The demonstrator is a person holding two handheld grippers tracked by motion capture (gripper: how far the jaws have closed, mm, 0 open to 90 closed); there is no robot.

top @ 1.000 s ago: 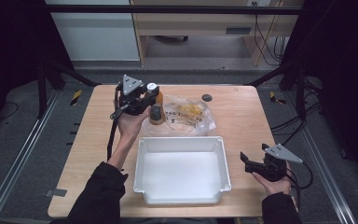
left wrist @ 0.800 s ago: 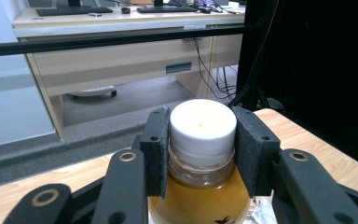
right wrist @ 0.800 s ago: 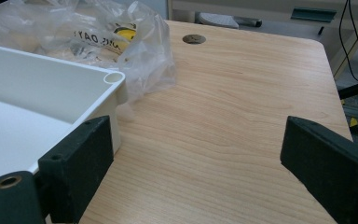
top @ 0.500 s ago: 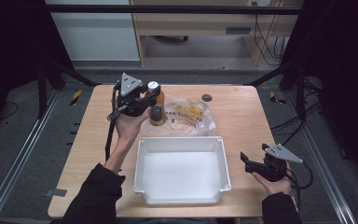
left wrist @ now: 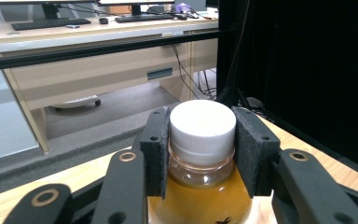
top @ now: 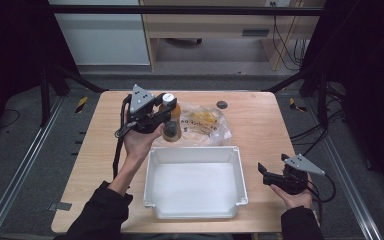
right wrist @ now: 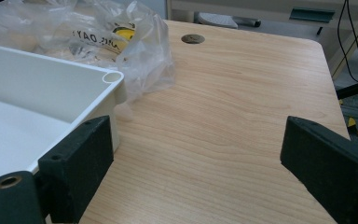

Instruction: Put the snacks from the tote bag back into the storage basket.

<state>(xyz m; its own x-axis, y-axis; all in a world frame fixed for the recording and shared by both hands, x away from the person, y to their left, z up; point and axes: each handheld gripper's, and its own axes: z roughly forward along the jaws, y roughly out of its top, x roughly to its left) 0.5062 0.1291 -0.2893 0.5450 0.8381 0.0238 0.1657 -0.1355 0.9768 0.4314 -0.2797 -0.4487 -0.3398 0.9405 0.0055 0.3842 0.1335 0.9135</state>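
Gripping a small bottle (left wrist: pixel 200 158) of amber liquid, your left gripper (top: pixel 161 116) has both black pads pressed against the sides of its ribbed white cap (left wrist: pixel 202 125), seen head-on in the left gripper view. From the high view you hold that bottle at the far left part of the wooden table (top: pixel 260 125), just beyond the far left corner of the white plastic bin (top: pixel 195 182), and beside a second, dark-capped container (top: pixel 171 131) whose contents you cannot make out.

Just right of the bottle lies a crumpled clear plastic bag (top: pixel 205 125) with something yellow inside; in the right gripper view its dark printing reads upside down and is too creased to make out.

Your right gripper (top: pixel 266 173) rests on the table's near right side, just right of the bin, jaws spread wide with bare wood between them. A dark round disc (top: pixel 222 104) sits flush in the tabletop near the far edge.
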